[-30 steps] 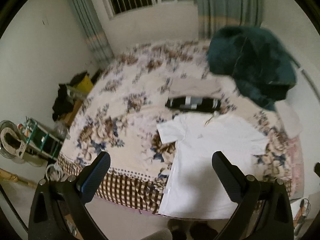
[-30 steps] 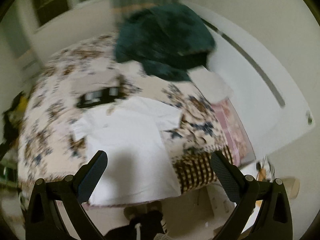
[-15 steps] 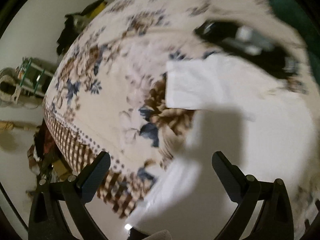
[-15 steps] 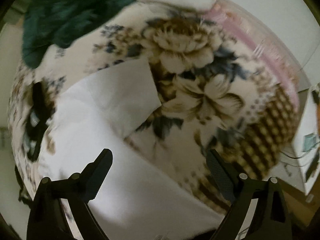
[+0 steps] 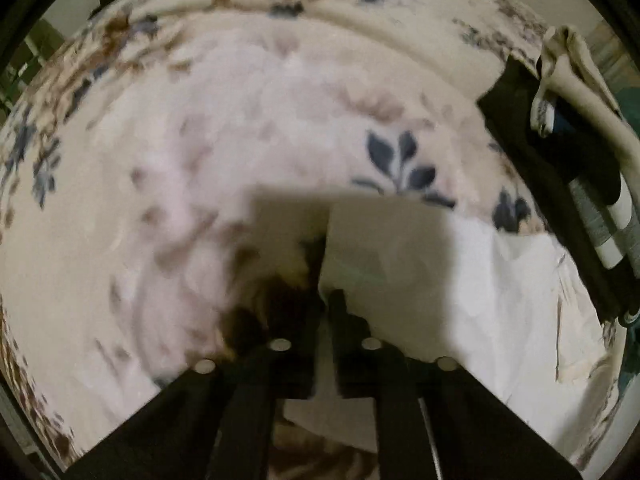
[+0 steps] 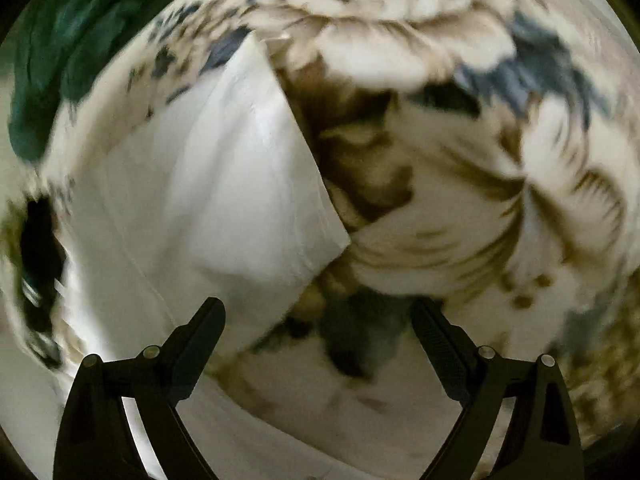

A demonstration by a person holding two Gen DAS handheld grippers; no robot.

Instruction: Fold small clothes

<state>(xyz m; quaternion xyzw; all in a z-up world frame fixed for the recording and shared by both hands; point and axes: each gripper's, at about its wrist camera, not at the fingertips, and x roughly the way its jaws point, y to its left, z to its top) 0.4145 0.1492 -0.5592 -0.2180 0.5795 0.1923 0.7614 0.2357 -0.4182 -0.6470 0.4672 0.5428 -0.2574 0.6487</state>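
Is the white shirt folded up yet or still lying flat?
Still flat: the white shirt lies spread on the flowered bedspread, its sleeve sticking out sideways, no fold in it visible.

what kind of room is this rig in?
Likely a bedroom: the work surface is a bed with a floral bedspread, and clothes lie on it: a white T-shirt, a black striped garment and a dark green one.

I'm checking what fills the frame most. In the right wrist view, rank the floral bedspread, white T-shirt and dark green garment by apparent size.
1. floral bedspread
2. white T-shirt
3. dark green garment, cut off at the frame's edge, so only its visible part counts.
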